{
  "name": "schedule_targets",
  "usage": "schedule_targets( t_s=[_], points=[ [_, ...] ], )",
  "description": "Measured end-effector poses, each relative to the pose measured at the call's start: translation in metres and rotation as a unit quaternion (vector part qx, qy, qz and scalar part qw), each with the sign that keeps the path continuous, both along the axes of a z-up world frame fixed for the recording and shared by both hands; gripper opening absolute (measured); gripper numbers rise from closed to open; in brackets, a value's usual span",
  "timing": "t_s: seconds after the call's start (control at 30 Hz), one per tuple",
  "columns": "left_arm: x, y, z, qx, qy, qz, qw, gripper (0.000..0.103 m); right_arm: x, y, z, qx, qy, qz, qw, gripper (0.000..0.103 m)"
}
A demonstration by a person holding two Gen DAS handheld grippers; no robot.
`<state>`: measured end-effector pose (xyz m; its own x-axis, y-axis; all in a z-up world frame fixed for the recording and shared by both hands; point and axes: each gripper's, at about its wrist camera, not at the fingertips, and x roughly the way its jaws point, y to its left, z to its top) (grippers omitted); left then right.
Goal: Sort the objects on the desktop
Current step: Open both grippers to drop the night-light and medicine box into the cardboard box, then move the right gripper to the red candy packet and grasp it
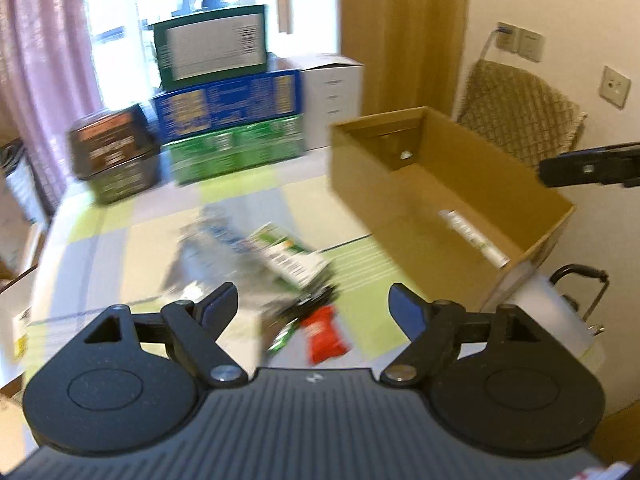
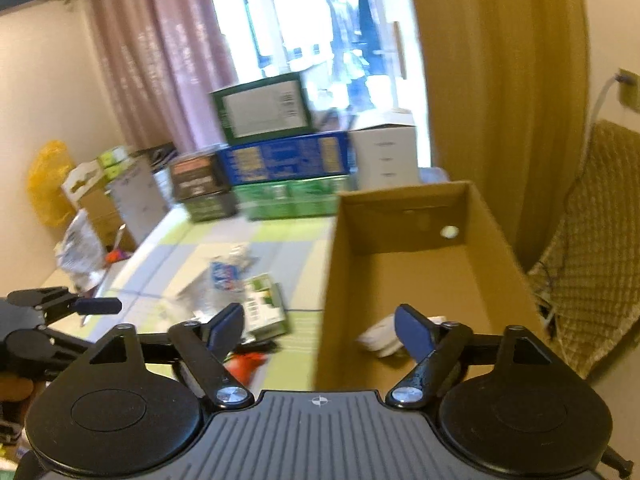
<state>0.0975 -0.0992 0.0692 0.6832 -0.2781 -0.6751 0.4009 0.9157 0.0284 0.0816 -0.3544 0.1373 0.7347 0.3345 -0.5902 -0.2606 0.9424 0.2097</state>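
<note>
My left gripper hangs w/ jaws spread wide, nothing between them, above the heap of loose items on the table just left of the open cardboard box. In that heap: a red packet nearest the box's near-left corner, a black item touching it, a green-and-white carton behind, and a crumpled clear wrapper w/ blue print farthest left of the box; all blurred, labels unreadable. Inside the box, a white tube lies on the floor toward the near-right wall. My right gripper is also spread wide and empty, straddling the box's near-left corner, right finger over the interior where a white item rests. Beyond the box's far-left side, stacked green, blue and dark cartons plus a white box stand at the table's back edge. Right of the box, a chair w/ quilted cover sits against the wall.
</note>
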Motion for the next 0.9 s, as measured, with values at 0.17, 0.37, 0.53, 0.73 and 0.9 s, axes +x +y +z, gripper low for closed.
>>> schedule_targets(
  t_s=[0.17, 0.37, 0.53, 0.73, 0.9],
  points=[
    [-0.021, 0.052, -0.001, 0.013, -0.001, 0.041, 0.9991, 0.085, -0.011, 0.041, -0.002, -0.006, 0.0, 0.032, 0.999, 0.089],
    [-0.035, 0.091, -0.009, 0.009, 0.001, 0.079, 0.9968, 0.091, -0.016, 0.08, -0.011, 0.0, 0.007, 0.05, 0.999, 0.09],
    [-0.036, 0.105, -0.023, 0.001, 0.006, 0.087, 0.9962, 0.097, -0.013, 0.104, -0.031, 0.002, 0.021, 0.05, 0.999, 0.091],
    [-0.02, 0.112, -0.059, -0.008, 0.034, 0.096, 0.9948, 0.097, 0.002, 0.125, -0.076, -0.027, 0.043, 0.057, 0.997, 0.091],
    [0.002, 0.113, -0.092, -0.014, 0.057, 0.107, 0.9925, 0.097, 0.016, 0.135, -0.122, -0.064, 0.059, 0.067, 0.994, 0.09]
  ],
)
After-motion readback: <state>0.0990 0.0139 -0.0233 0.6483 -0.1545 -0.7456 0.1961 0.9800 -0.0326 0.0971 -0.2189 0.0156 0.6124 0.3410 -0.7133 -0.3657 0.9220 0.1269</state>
